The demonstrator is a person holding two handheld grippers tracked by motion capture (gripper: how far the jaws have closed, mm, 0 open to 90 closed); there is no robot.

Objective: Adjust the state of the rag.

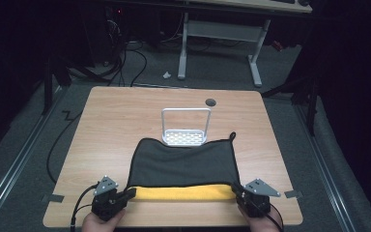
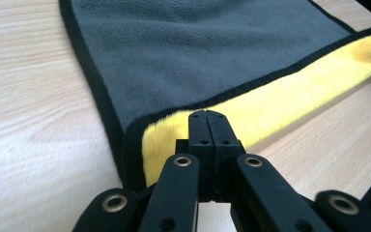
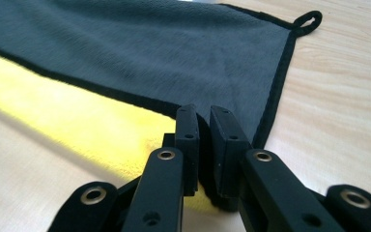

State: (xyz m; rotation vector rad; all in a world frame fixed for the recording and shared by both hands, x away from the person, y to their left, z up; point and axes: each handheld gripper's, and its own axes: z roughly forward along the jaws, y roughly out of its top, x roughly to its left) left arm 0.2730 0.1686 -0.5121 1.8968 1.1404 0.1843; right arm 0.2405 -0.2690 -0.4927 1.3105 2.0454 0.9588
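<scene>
A dark grey cloth (image 1: 183, 164) with black trim lies on the wooden table (image 1: 111, 121). Its near edge is turned up, so the yellow underside (image 1: 183, 192) shows as a band. My left gripper (image 1: 131, 193) is shut on the cloth's near left corner; in the left gripper view the jaws (image 2: 206, 116) meet over the yellow corner of the cloth (image 2: 198, 48). My right gripper (image 1: 235, 189) pinches the near right corner, and in the right gripper view (image 3: 204, 113) dark fabric sits between the jaws. The cloth (image 3: 149, 53) has a hanging loop (image 3: 307, 20) at its far right corner.
A silver metal rack (image 1: 186, 137) with a perforated base and a tall wire frame stands just beyond the cloth's far edge. A round cable hole (image 1: 210, 102) sits near the table's far edge. Tape marks lie off both near corners. A desk frame stands on the floor beyond.
</scene>
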